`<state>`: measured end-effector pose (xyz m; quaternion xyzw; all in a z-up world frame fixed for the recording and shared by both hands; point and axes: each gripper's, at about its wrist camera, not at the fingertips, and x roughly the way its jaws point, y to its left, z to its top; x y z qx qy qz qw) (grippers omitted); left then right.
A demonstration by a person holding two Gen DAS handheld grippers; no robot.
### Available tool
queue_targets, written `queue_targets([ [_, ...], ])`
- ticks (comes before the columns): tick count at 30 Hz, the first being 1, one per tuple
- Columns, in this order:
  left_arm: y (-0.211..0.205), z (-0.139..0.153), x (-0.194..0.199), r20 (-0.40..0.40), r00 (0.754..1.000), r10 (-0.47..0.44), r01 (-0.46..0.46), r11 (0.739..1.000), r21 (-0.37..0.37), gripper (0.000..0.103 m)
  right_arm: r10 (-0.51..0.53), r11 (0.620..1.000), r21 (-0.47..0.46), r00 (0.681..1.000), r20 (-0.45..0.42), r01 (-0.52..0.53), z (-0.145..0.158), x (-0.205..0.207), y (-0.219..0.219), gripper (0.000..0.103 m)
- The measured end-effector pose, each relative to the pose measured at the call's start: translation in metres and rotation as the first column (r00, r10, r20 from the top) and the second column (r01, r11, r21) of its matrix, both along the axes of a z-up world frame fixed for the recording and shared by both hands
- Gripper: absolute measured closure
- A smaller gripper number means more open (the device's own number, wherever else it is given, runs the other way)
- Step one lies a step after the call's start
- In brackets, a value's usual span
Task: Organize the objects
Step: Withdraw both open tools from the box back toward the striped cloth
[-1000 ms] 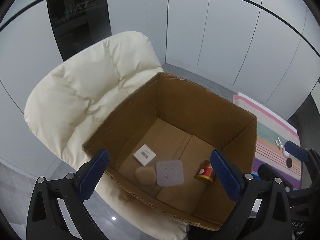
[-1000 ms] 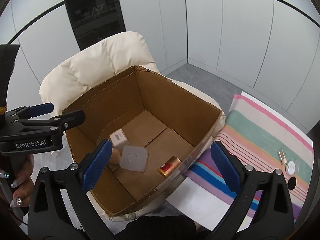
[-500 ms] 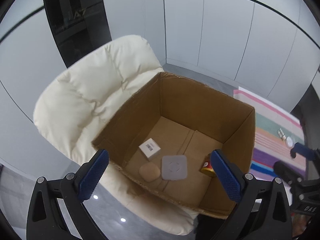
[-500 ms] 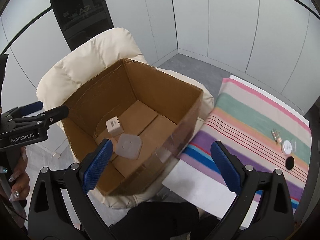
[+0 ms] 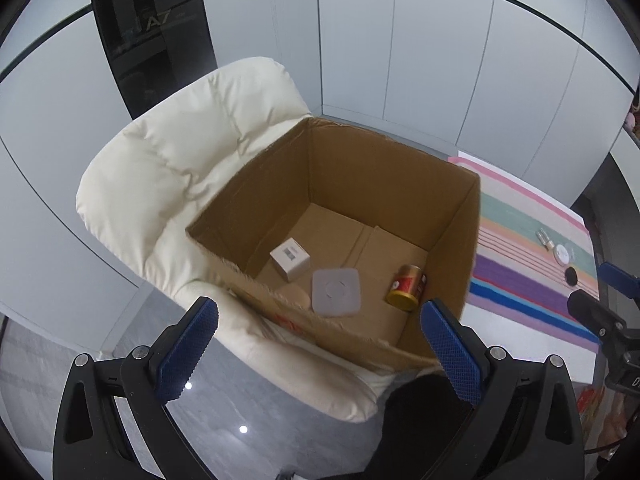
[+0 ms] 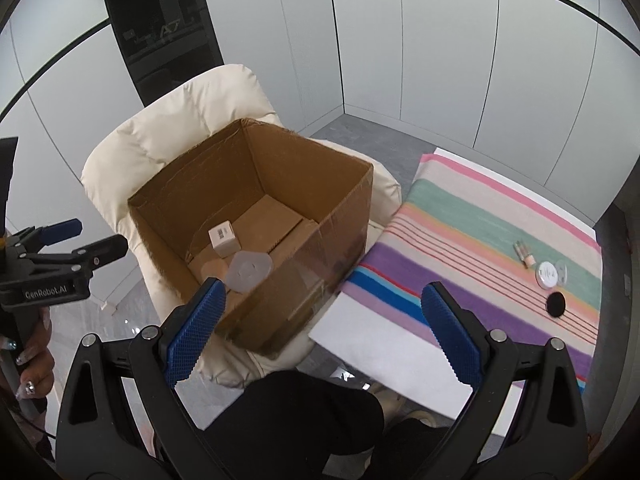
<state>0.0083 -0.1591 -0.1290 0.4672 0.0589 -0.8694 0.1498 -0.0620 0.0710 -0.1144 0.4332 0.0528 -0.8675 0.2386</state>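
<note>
Both claws have pulled back from the open brown cardboard box on the cream padded chair. Left claw gapes wide, empty. Inside lie a small white cube box, a translucent square lid and what looks like a red-gold can. Right claw gapes wide, empty, before the striped cloth on the bench.

A cardboard box is sitting on a cushioned chair ahead of the left gripper; inside it a small carton, a flat lid and a can are lying left to right, while a striped cloth is spreading to the right of the box
</note>
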Motion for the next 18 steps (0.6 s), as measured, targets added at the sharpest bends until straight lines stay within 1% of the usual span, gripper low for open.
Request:
queue_targets([
  [2, 0.004, -0.001, 0.008, 0.006, 1.000, -0.003, 0.003, 1.000, -0.004, 0.001, 0.006, 1.000, 0.004, 1.000, 0.001, -0.006, 0.000, 0.009, 0.005, 0.003],
  [6, 0.010, -0.004, 0.032, 0.021, 1.000, -0.013, 0.013, 1.000, 0.011, 0.001, 0.002, 1.000, 0.023, 1.000, 0.001, -0.002, -0.002, 0.026, 0.018, 0.003],
  [8, 0.014, -0.005, 0.041, 0.022, 1.000, -0.019, 0.019, 1.000, -0.002, 0.001, -0.005, 1.000, 0.019, 1.000, 0.010, 0.005, -0.005, 0.034, 0.026, 0.003],
  [9, 0.017, -0.005, 0.045, 0.021, 1.000, -0.022, 0.023, 1.000, -0.020, 0.001, -0.012, 1.000, 0.015, 1.000, 0.014, 0.012, -0.006, 0.039, 0.030, 0.003],
  [13, 0.028, -0.005, 0.045, 0.017, 0.999, -0.050, 0.051, 0.997, -0.055, 0.001, -0.026, 1.000, 0.012, 0.999, 0.022, 0.026, -0.009, 0.045, 0.039, 0.003],
  [18, 0.036, -0.013, 0.038, 0.024, 0.997, -0.075, 0.077, 0.993, -0.084, 0.001, -0.037, 0.999, 0.003, 0.999, 0.009, 0.037, -0.004, 0.049, 0.046, 0.003],
])
